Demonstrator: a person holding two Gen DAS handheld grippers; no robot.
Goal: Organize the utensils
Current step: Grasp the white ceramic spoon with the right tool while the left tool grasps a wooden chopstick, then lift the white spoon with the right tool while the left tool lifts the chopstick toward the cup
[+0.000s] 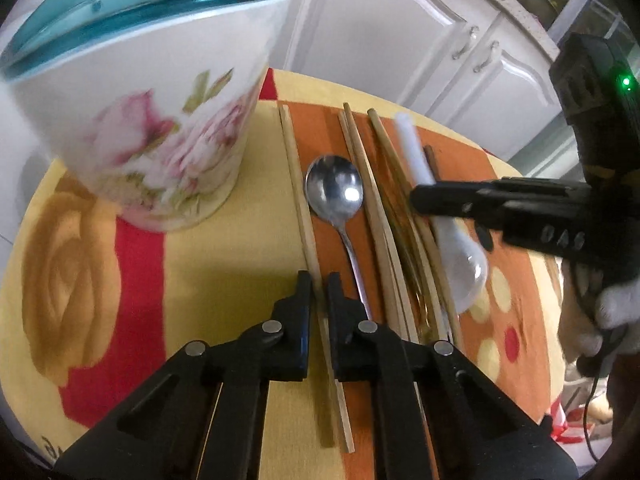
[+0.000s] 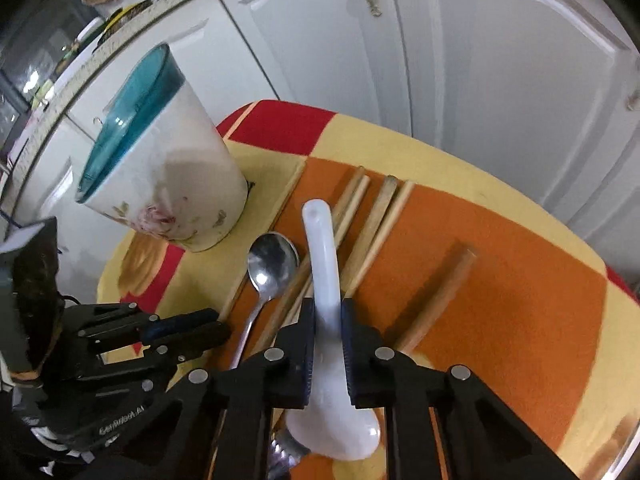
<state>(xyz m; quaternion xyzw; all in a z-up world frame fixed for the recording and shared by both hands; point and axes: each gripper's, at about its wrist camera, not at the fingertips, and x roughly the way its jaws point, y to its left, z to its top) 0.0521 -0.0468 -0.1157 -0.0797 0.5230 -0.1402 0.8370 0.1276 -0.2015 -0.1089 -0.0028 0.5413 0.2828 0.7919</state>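
A white floral holder with a teal rim [image 1: 160,100] stands on the cloth at the left; it also shows in the right wrist view [image 2: 160,176]. Several wooden chopsticks [image 1: 384,216], a steel spoon [image 1: 335,192] and a white ceramic soup spoon [image 1: 460,264] lie side by side. My left gripper [image 1: 319,280] is shut on a light wooden chopstick [image 1: 298,184] lying on the cloth. My right gripper [image 2: 327,308] is shut on the white soup spoon [image 2: 324,248] at its handle; it shows in the left wrist view [image 1: 420,196] too.
The small round table has a yellow, red and orange cloth [image 1: 208,264]. White cabinet doors [image 1: 400,40] stand just behind it. A separate brown chopstick pair [image 2: 440,292] lies to the right of the soup spoon. The left gripper shows at the lower left of the right wrist view [image 2: 208,328].
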